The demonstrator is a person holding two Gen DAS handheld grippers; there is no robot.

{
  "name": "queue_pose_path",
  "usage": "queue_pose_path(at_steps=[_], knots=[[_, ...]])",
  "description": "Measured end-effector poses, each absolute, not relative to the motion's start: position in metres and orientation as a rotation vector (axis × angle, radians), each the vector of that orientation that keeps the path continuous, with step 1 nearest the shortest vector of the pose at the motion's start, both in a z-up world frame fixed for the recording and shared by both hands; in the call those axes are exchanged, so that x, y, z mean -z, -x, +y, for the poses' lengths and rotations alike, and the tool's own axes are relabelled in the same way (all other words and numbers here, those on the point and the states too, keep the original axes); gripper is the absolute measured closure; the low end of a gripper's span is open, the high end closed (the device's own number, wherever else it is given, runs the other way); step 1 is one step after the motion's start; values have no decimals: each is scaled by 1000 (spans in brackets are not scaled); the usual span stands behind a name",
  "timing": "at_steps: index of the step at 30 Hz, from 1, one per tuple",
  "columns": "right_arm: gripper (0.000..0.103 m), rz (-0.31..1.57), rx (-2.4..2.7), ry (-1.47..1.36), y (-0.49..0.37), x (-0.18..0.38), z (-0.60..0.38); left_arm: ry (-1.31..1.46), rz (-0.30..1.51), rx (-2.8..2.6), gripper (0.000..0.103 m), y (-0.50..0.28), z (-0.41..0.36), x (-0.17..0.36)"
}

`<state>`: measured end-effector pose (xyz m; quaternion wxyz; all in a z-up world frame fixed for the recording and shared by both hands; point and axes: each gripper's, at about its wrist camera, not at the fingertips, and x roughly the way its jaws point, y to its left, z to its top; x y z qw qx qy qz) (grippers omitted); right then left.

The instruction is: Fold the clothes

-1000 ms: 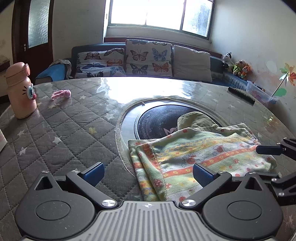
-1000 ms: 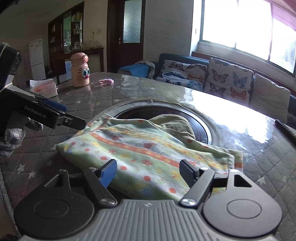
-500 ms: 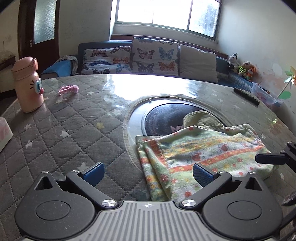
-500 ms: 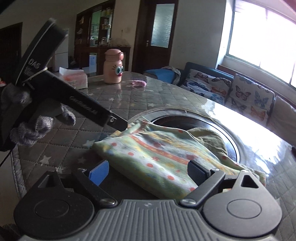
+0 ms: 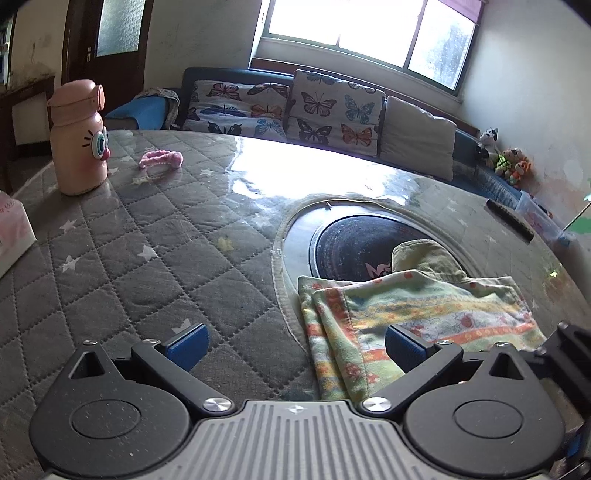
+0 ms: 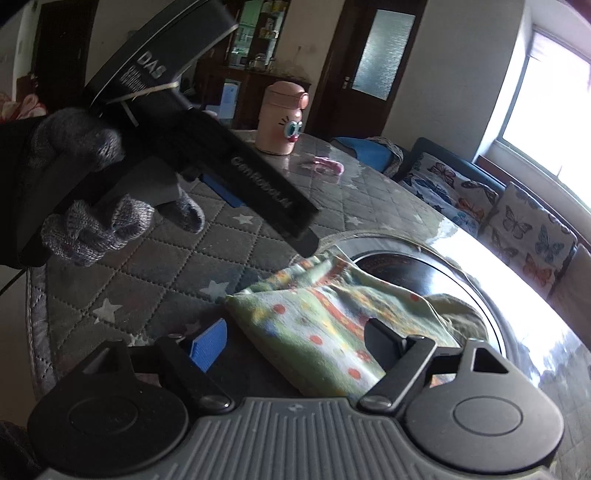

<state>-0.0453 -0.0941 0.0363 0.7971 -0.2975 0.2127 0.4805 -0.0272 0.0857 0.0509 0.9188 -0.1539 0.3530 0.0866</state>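
grey quilted star-print table cover (image 5: 155, 236) spreads under sunlight from the wide window (image 5: 369, 29), with a butterfly-cushioned sofa (image 5: 288, 107) behind. folded green floral cloth (image 5: 424, 314) lies partly over the round dark inset plate (image 5: 354, 243). left gripper (image 5: 295, 343) stands wide, gripping nothing. right gripper (image 6: 295, 343) is closing, jaws either side of the cloth's near edge, pads not yet pressing. pink cartoon bottle (image 5: 79, 136) stands far left; a gloved hand (image 6: 85, 192) is half cut off.
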Motion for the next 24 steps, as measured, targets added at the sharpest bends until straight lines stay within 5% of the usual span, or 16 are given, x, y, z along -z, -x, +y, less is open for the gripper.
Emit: queue_pose_path(at_steps=[9,13,24], knots=[[61,438,-1083,754,55,-18,-66,435,762,-176,0,18,92,-43],[87,436,-1096,723,54,-19,-67,516,776,-168,0,16,98,-39],[93,448,-1087,499,35,-48,-92,679,805,-91,4,3,91,-30]])
